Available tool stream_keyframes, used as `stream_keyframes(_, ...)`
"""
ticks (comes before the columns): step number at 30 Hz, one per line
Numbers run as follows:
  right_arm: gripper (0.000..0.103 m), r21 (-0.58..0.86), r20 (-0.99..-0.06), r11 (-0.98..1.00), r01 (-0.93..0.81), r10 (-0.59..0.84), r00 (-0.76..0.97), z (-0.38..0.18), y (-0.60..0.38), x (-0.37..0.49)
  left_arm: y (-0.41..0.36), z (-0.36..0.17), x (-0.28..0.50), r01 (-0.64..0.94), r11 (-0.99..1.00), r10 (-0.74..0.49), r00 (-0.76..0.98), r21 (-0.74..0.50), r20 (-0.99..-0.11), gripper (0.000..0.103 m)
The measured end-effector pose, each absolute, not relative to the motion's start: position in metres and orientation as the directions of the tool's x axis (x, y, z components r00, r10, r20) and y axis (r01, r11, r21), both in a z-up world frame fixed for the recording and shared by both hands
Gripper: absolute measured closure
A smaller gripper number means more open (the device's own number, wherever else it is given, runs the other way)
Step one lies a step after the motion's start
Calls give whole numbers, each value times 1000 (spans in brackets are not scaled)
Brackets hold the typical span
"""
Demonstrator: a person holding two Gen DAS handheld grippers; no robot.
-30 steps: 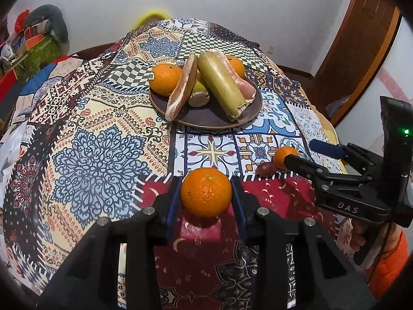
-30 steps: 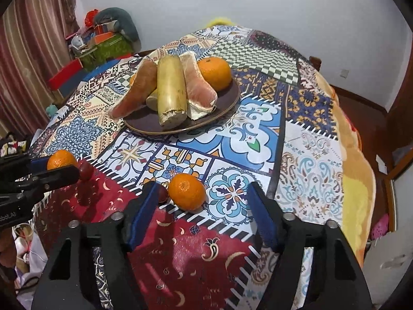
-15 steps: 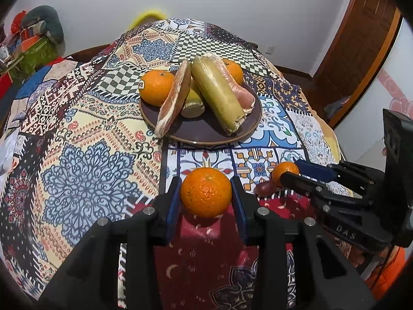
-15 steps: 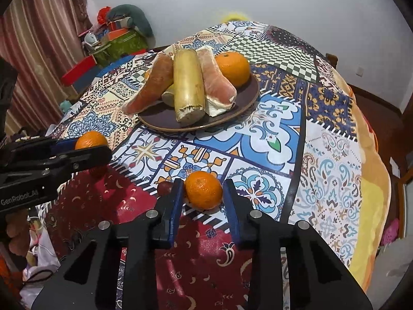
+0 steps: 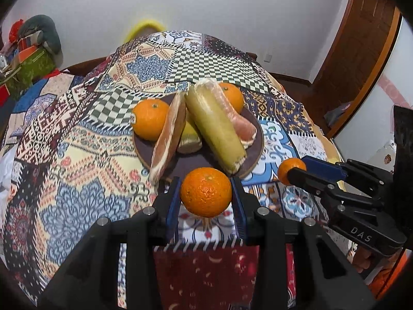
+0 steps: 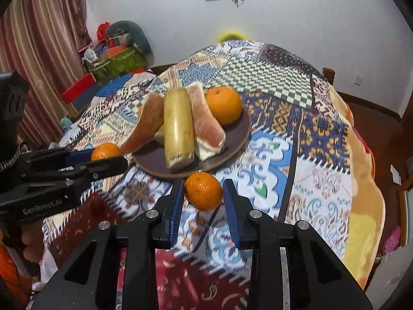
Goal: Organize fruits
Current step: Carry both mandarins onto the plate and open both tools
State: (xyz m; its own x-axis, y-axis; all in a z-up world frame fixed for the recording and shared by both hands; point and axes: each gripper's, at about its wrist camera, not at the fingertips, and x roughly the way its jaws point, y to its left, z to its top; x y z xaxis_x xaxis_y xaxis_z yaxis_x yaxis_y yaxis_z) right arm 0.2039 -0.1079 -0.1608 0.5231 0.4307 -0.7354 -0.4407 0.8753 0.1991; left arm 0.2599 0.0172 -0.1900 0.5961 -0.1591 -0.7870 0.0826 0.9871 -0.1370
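Observation:
My left gripper [image 5: 205, 193] is shut on a large orange [image 5: 205, 192], held above the cloth just before the near rim of the brown plate [image 5: 251, 164]. My right gripper [image 6: 202, 192] is shut on a smaller orange [image 6: 203, 190], lifted close to the plate [image 6: 233, 152] from its near side. The plate holds two oranges [image 5: 150, 118] [image 5: 232, 97], a yellowish wrapped roll [image 5: 216, 129] and pink pomelo wedges [image 5: 169, 142]. In the left wrist view the right gripper [image 5: 293, 171] shows at the right with its orange [image 5: 289, 166]. The left gripper [image 6: 108, 159] shows at the left of the right wrist view.
A patchwork cloth [image 5: 77, 155] covers the round table. A small dark red fruit [image 6: 97, 208] lies on the red patch near the front. Boxes and bags [image 6: 113, 59] are piled beyond the table at the left; a wooden door [image 5: 356, 46] stands at the right.
The right gripper closed on the small orange and lifted it off the cloth. Both grippers moved toward the plate with their oranges; the dark red fruit stayed on the cloth.

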Motion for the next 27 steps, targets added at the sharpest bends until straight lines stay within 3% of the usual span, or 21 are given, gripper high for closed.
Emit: stream_keyframes(27,75,211,-743,858,-469,452,494,-177,-85,252,16,-210,301,100,982,-187,568,-158,-802,65)
